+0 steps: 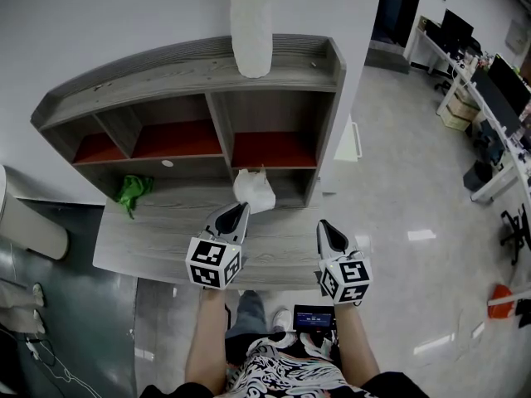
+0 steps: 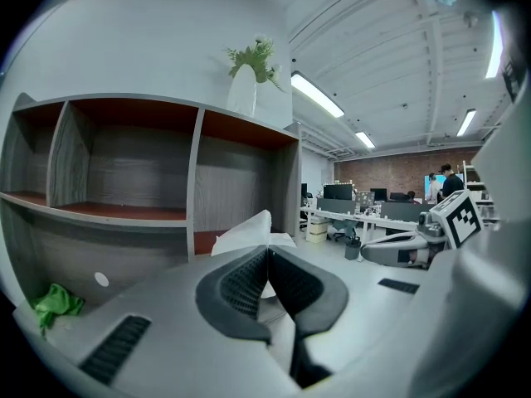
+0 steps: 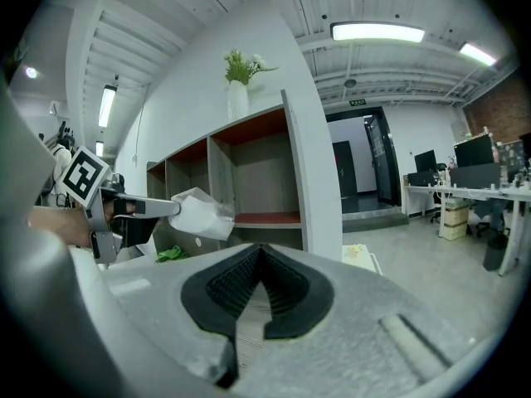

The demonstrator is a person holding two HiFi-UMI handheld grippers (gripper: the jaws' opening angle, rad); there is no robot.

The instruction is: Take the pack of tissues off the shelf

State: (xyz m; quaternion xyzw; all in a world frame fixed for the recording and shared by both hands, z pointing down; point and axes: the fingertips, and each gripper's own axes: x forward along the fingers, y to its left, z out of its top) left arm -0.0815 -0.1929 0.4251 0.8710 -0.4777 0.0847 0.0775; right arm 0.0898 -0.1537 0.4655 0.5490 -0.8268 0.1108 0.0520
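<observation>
A white soft pack of tissues hangs just in front of the lower right shelf opening, above the desk. My left gripper is shut on its near edge; in the left gripper view the pack sticks out past the closed jaws of that gripper. The right gripper view shows the pack held clear of the shelf at the tip of the left gripper. My right gripper hovers to the right over the desk edge, shut with nothing in it.
The grey wooden shelf with red inner boards stands on a grey desk. A white vase with a plant stands on top. A green cloth lies at the desk's left. Office desks and chairs stand at the far right.
</observation>
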